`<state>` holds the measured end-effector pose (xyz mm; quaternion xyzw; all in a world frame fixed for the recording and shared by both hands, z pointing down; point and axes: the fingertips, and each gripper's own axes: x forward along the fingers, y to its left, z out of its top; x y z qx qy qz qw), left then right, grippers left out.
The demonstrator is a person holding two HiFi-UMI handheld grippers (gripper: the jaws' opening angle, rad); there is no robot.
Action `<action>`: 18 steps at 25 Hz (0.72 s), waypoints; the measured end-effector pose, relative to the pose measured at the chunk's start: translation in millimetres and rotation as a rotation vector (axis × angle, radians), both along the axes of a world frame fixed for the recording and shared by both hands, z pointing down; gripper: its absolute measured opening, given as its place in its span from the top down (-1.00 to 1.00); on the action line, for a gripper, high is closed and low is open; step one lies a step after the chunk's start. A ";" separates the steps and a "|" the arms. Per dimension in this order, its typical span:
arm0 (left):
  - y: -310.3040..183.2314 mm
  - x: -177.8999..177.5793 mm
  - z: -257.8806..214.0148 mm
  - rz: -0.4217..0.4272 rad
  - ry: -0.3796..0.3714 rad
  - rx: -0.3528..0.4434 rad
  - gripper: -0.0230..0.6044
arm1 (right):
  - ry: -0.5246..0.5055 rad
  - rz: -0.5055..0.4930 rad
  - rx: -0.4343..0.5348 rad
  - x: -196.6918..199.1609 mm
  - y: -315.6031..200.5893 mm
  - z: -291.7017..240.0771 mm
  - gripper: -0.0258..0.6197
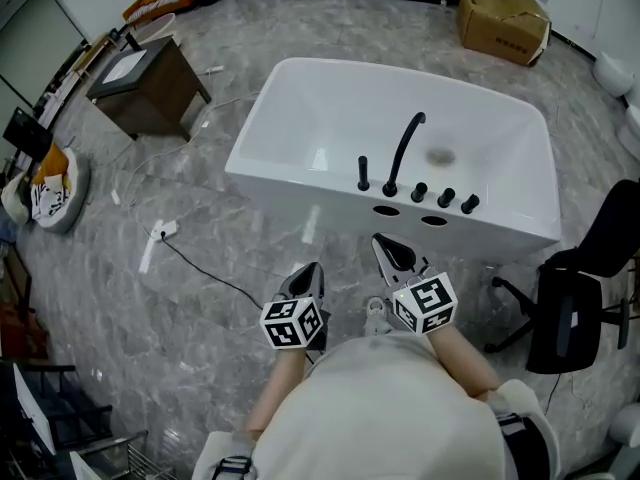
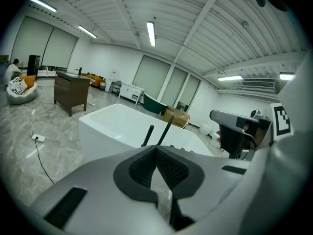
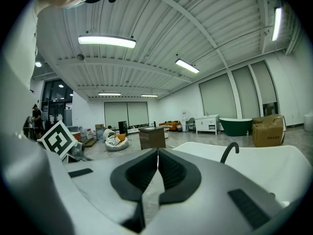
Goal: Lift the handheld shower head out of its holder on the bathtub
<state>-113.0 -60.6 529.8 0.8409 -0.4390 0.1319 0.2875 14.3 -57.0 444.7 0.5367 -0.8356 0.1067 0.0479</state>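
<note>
The white bathtub (image 1: 300, 118) stands on the marble floor in front of me. On its near rim the black handheld shower head (image 1: 363, 173) stands upright in its holder, left of the curved black faucet (image 1: 403, 148) and three black knobs (image 1: 445, 198). My left gripper (image 1: 310, 270) and right gripper (image 1: 384, 244) hover side by side short of the tub, both shut and holding nothing. In the left gripper view the shower head (image 2: 147, 135) and faucet (image 2: 165, 130) rise just beyond the closed pads. The right gripper view shows the faucet (image 3: 230, 152) off to the right.
A black office chair (image 1: 575, 313) stands right of the tub. A brown cabinet (image 1: 145, 83) sits at the left, a cardboard box (image 1: 505, 23) behind the tub. A cable and power strip (image 1: 163, 231) lie on the floor at the left, near a beanbag (image 1: 50, 183).
</note>
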 end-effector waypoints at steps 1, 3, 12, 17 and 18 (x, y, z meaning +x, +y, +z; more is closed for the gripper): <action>-7.4 3.4 -1.0 -0.010 0.003 0.002 0.86 | 0.004 -0.006 0.002 3.9 -8.4 -0.6 0.86; -20.2 10.3 -1.6 -0.030 0.008 0.005 0.86 | 0.008 -0.019 0.004 11.8 -23.6 -0.4 0.86; -66.1 35.5 3.7 -0.094 -0.007 0.004 0.86 | 0.018 -0.071 -0.003 41.1 -81.6 12.4 0.86; -84.4 45.4 10.3 -0.119 -0.020 -0.005 0.86 | 0.032 -0.094 -0.019 54.1 -105.8 26.2 0.86; -88.4 47.0 10.2 -0.123 -0.020 -0.006 0.86 | 0.034 -0.095 -0.022 56.0 -111.0 28.7 0.86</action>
